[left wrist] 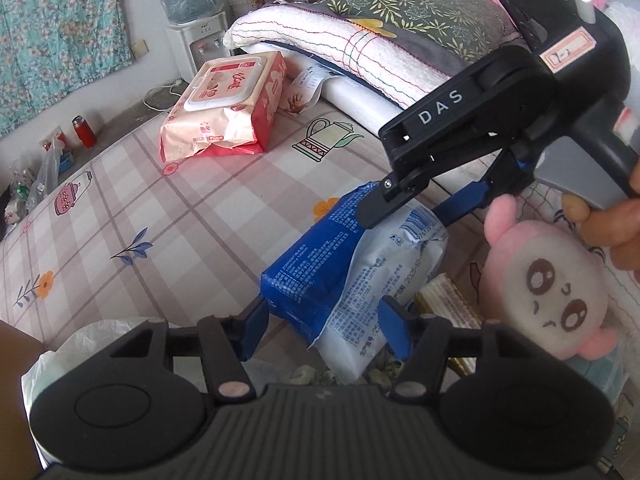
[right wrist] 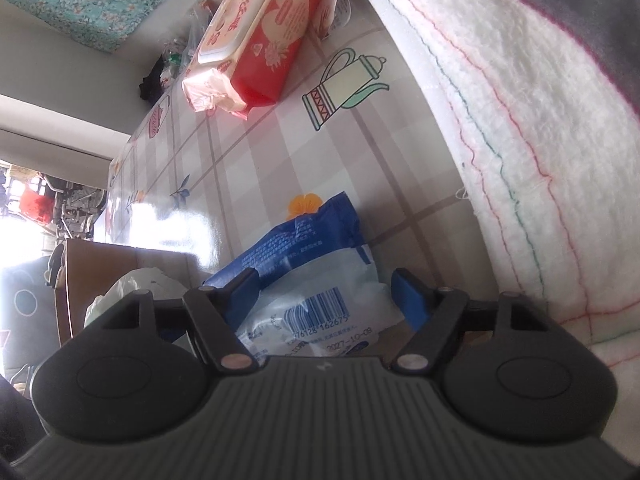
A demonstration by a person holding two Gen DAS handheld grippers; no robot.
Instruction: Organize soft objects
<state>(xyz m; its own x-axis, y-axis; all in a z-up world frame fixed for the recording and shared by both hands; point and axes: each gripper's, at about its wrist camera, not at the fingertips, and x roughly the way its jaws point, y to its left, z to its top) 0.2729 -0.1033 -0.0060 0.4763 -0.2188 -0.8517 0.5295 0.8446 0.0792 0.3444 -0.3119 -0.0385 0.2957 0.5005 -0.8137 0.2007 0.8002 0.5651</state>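
- Left tongs (left wrist: 324, 326) clamp the near end of a blue-and-white plastic tissue pack (left wrist: 320, 264), steadying it on the checked bed sheet (left wrist: 180, 208).
- Right tongs (right wrist: 334, 294) straddle its far end, jaws apart, likely releasing.
- Beyond, a red-and-pink wet-wipe pack (left wrist: 228, 104) waits.

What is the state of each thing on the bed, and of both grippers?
blue pack: between the fingers of both grippers.
left gripper: shut on the blue pack.
right gripper: open around it.
red wipes pack: lying flat, lid closed.
plush toy: lying face up.
white blanket: folded.
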